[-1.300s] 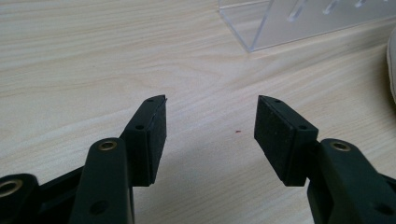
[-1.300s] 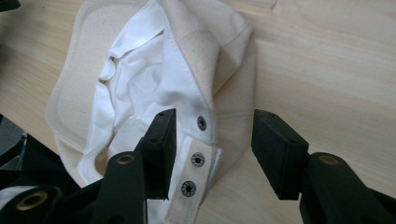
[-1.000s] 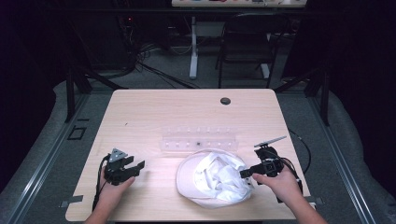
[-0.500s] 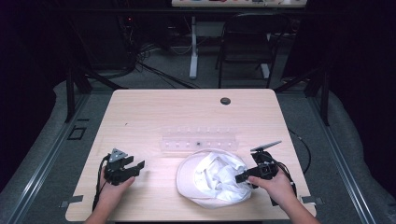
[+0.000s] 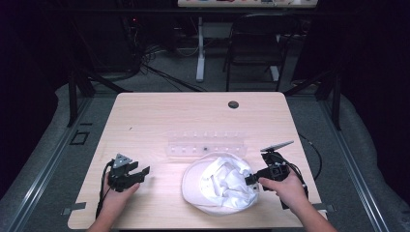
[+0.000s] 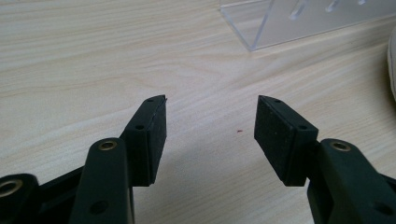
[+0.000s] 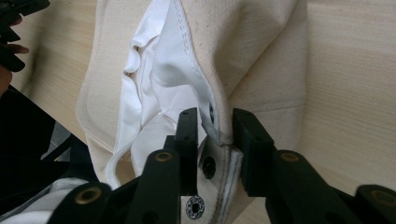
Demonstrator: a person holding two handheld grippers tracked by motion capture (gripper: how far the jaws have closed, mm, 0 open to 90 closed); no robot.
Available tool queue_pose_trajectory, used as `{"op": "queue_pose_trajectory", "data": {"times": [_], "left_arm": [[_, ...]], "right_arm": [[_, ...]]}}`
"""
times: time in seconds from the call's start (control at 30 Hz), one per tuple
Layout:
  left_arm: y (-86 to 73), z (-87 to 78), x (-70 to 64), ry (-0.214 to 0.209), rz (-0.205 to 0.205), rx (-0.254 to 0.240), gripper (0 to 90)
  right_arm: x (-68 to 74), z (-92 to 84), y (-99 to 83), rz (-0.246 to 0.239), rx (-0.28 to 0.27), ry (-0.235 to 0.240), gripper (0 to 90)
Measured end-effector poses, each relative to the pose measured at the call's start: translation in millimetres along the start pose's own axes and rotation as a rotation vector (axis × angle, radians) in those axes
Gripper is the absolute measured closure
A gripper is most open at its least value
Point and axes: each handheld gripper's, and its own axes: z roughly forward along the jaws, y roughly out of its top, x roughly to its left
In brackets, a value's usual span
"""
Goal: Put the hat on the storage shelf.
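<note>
A cream cloth hat (image 5: 217, 186) lies upside down on the table's near side, its white lining bunched inside. My right gripper (image 5: 251, 180) is at the hat's right edge. In the right gripper view the jaws have just been closing, and my right gripper (image 7: 215, 116) now pinches a folded seam of the hat (image 7: 252, 46) beside its metal snaps. My left gripper (image 5: 143, 171) rests low over the wood to the left of the hat. In the left gripper view, my left gripper (image 6: 210, 105) stands open with only bare wood between its pads.
A clear acrylic rack (image 5: 205, 145) stands just behind the hat, and its corner (image 6: 303, 18) is ahead of the left jaws. A dark round grommet (image 5: 233, 104) sits near the table's far edge. A chair and cables lie beyond the table (image 5: 159, 116).
The right gripper edged left onto the hat's rim and its jaws closed on the cloth. The left hand and the hat stayed put.
</note>
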Motion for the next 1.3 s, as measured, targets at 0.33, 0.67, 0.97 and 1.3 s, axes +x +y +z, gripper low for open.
{"op": "queue_pose_trajectory", "data": {"times": [0.33,0.67,0.97,1.3], "left_arm": [[-0.2,0.0,0.0,0.003,0.0,-0.002,44.5],[-0.2,-0.5,0.0,0.005,0.004,-0.001,44.5],[-0.3,-0.1,-0.6,0.006,0.006,-0.001,44.5],[-0.2,-0.4,-0.4,0.007,0.007,0.004,44.5]], "right_arm": [[9.4,-5.0,7.4,-0.035,0.052,-0.072,80.7],[21.2,-13.8,17.7,-0.048,0.045,-0.183,81.4],[33.0,-21.8,26.4,-0.066,0.061,-0.243,81.7],[45.8,-34.5,36.2,-0.067,0.063,-0.31,81.8]]}}
